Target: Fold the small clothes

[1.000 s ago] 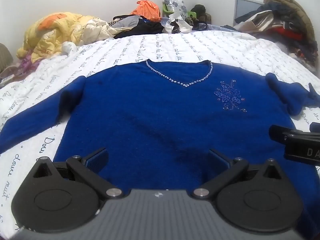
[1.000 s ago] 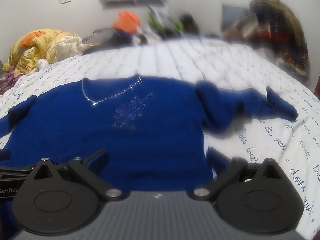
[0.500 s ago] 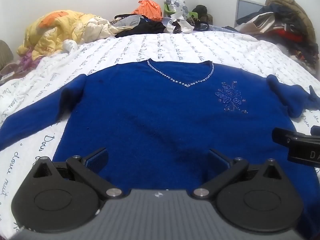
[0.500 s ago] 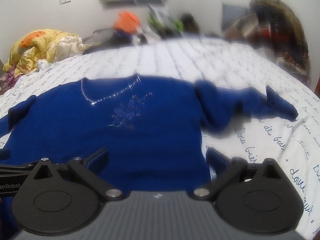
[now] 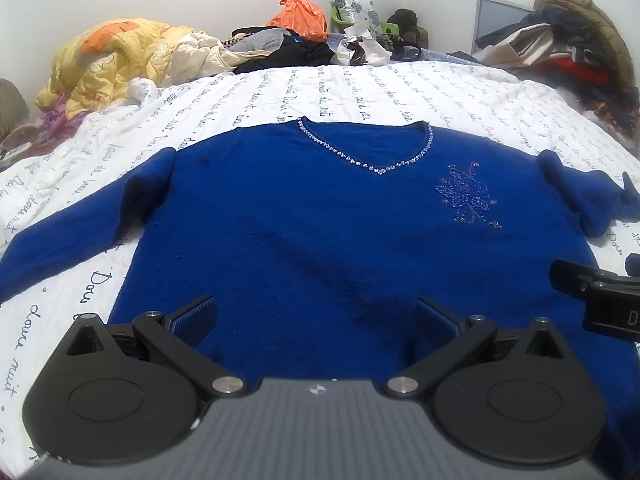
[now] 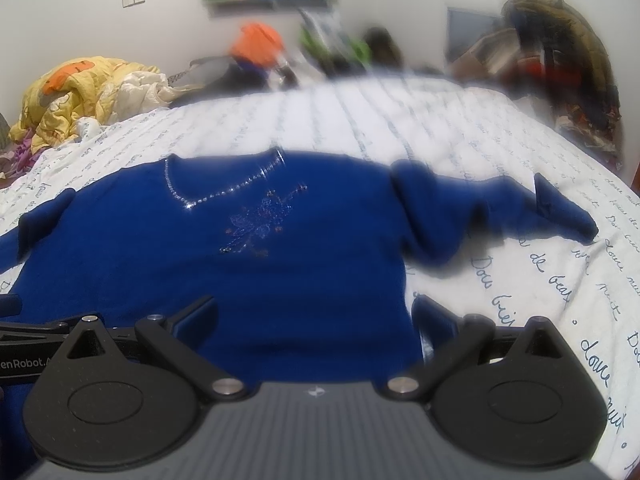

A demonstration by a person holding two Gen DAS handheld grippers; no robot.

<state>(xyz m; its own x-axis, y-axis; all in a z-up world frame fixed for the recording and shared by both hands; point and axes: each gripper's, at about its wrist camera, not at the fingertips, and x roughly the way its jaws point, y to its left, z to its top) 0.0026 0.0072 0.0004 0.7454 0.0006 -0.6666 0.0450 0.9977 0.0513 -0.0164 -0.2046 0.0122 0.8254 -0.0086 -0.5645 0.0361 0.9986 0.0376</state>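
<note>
Nothing had shifted: both tools, left tool (image 5: 316,316) and right tool (image 6: 316,314), stayed spread apart above the flat sweater's (image 5: 320,220) near hem, folding unstarted.

Bedsheet (image 5: 360,92), white, printed all over with rows of dark cursive script. Left wrist view: "Dou" beside the sweater's (image 5: 320,220) lower left edge, "douce nuit" further down at the left border; remaining lines too small or distorted to read.

Same bedsheet (image 6: 560,280), right wrist view: "Dou", "bien", "de beau", "douce" and "nuit" legible at the right of the sweater (image 6: 200,272).

Left gripper (image 6: 24,360), seen at the left edge of the right wrist view: white lettering "enRobot.", cut off by the frame.

Right gripper (image 5: 612,308), seen at the right edge of the left wrist view: white letter "D", the rest out of frame.
</note>
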